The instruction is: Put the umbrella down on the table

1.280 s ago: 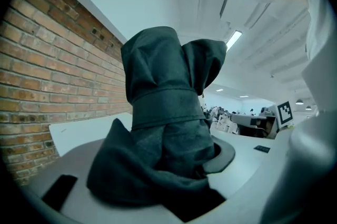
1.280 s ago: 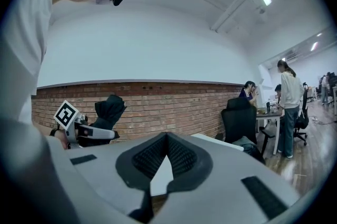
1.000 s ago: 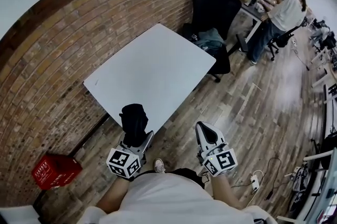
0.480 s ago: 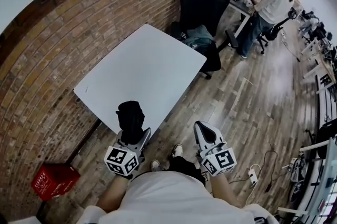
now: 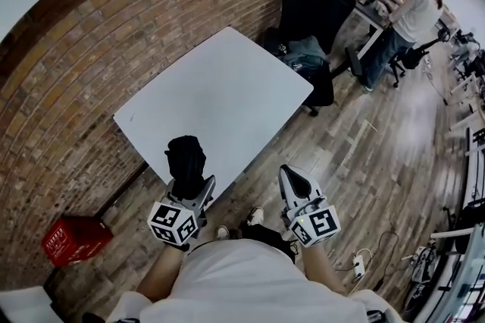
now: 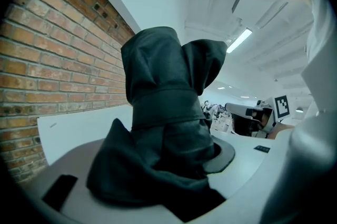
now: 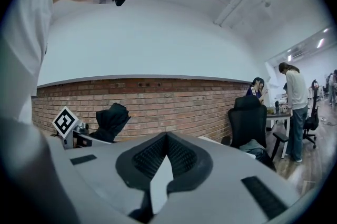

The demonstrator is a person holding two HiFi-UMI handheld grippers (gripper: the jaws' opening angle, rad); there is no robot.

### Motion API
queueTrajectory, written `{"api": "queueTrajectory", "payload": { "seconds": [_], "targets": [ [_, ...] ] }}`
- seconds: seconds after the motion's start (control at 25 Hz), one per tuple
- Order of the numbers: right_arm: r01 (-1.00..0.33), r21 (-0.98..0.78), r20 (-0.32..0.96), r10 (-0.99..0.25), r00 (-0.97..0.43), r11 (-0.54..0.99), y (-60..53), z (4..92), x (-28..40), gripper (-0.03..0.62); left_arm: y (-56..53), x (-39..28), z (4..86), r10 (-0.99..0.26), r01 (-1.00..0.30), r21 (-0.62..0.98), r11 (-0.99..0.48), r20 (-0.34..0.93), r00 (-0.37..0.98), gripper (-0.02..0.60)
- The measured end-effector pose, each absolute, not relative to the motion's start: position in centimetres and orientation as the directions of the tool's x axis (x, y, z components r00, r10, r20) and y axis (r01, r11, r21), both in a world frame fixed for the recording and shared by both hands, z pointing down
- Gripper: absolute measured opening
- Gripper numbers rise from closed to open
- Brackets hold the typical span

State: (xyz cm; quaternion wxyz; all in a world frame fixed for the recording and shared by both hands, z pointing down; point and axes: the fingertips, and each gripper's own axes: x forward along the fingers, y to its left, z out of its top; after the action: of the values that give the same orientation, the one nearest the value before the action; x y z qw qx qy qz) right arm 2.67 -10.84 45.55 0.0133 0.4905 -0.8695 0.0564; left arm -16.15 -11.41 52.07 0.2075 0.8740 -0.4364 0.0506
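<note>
A folded black umbrella [image 5: 186,157] stands upright in my left gripper [image 5: 192,185], whose jaws are shut on its lower part. It hangs over the near edge of the white table [image 5: 220,90]. In the left gripper view the umbrella [image 6: 164,112] fills the middle, and its dark fabric bunches over the jaws of the left gripper [image 6: 168,168]. My right gripper [image 5: 292,179] is held beside it over the wooden floor, shut and holding nothing. In the right gripper view the right gripper [image 7: 167,137] has its pads meeting at the tips, and the umbrella [image 7: 111,119] shows at the left.
A brick wall [image 5: 68,86] runs along the table's far side. A red crate [image 5: 68,240] sits on the floor at the left. Beyond the table stand a black office chair [image 5: 311,3] and a bag [image 5: 303,56]. People [image 5: 413,10] work at desks at the back right.
Both grippers have drifted a little toward the table. The umbrella, still gripped, now overlaps the table's near edge more.
</note>
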Motion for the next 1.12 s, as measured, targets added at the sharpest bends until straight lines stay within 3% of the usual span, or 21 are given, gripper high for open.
{"api": "queueTrajectory", "payload": {
  "seconds": [0.84,1.12],
  "targets": [
    [-0.768,-0.125,0.052,-0.768,-0.638,0.629,-17.7,45.6,5.1,0.018,-15.5,-14.2,52.8,-0.800,-0.869,0.283,-0.405,0.351,0.487,0.227],
    [-0.768,-0.200,0.040,-0.778,-0.627,0.609,-18.7,45.8,7.9,0.018,-17.5,-13.4,52.1,-0.813,-0.888,0.199,-0.415,0.358,0.460,0.227]
  ]
}}
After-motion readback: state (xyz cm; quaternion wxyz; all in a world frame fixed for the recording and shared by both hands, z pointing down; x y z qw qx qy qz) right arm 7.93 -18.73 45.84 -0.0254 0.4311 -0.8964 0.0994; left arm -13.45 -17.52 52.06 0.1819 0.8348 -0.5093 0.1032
